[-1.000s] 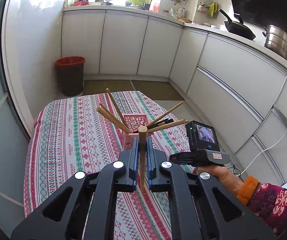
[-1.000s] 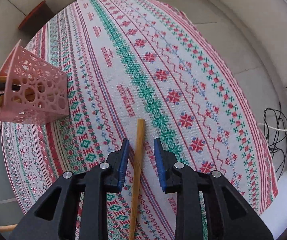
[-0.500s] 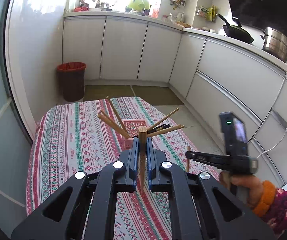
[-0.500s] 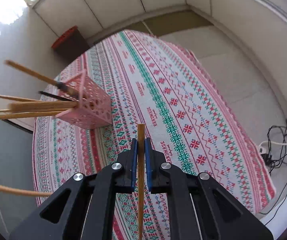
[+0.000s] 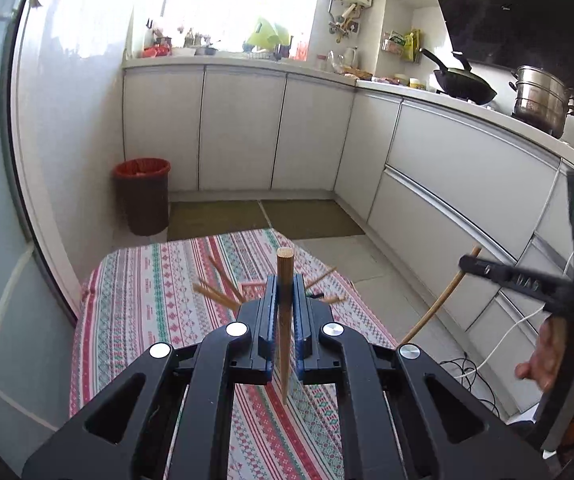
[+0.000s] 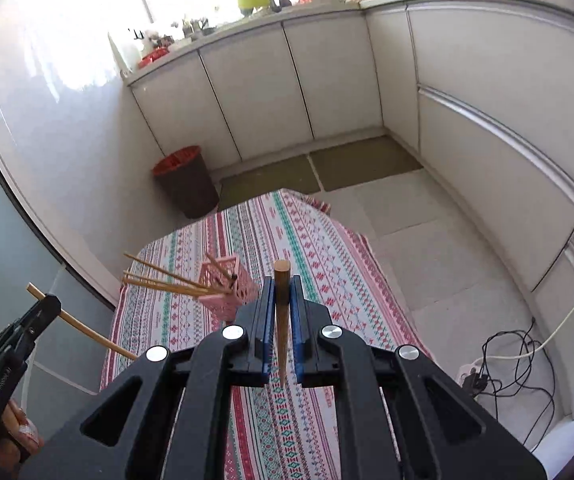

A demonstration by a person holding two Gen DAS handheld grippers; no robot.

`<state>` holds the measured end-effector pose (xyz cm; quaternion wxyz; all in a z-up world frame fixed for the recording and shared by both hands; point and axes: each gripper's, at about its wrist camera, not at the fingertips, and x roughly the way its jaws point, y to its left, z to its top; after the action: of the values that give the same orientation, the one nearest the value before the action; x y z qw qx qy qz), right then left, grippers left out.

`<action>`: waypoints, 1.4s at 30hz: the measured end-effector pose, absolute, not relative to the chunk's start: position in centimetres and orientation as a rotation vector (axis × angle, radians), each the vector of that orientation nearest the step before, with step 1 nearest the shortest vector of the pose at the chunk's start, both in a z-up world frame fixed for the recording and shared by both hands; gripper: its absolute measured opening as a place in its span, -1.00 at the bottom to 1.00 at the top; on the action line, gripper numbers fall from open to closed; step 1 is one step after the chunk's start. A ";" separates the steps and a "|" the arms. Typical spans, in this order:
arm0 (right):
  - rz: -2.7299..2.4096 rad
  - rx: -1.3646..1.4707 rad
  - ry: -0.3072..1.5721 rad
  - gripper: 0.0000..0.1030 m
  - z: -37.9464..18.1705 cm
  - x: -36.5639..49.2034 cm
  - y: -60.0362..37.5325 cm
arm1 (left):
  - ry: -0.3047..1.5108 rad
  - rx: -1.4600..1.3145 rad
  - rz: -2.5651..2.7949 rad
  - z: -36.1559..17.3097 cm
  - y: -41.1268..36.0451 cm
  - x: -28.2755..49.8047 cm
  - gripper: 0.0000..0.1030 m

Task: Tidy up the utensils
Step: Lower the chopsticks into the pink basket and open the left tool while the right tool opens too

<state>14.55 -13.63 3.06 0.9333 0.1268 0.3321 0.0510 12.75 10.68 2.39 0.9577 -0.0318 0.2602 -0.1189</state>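
In the left wrist view, the left gripper was clamped narrowly on a wooden chopstick, which stood upright at the frame's centre; its round top rose above the blue pads and its thin lower end hung over the patterned tablecloth. The black gripper body filled the lower half of that frame and hid most of the pink utensil holder; only a sliver of its rim and a few blurred chopstick ends fanning out showed behind the fingers. At the right edge the right gripper was partly cut off, and the hand under it was only half visible.

In the right wrist view, the right gripper was likewise closed on a second chopstick, upright at centre. The holder sat on the cloth at centre left, just beyond the fingers, its near corner covered by them, with several chopsticks leaning out to the left. The left gripper entered at the lower left, its chopstick slanting, its handle cropped by the frame. A red-lined bin stood on the floor beyond the table.
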 end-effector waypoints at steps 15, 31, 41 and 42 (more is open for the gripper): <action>0.142 0.290 0.424 -0.85 13.5 21.4 -12.7 | 0.381 -0.032 -0.180 7.9 9.0 19.8 -0.87; 0.197 0.256 0.498 -0.85 7.5 27.3 -7.4 | 0.428 -0.196 -0.065 -0.5 12.1 24.4 -0.52; 0.192 0.213 0.516 -0.85 5.7 27.3 -5.2 | 0.368 -0.241 -0.042 2.6 14.1 22.5 -0.29; 0.191 0.208 0.520 -0.85 5.2 27.3 -4.9 | 0.370 -0.241 -0.036 2.6 14.1 22.4 -0.29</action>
<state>27.26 -4.92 5.22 0.9565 0.1026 0.2564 0.0940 22.43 14.11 2.60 0.9756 -0.1196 0.1834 -0.0181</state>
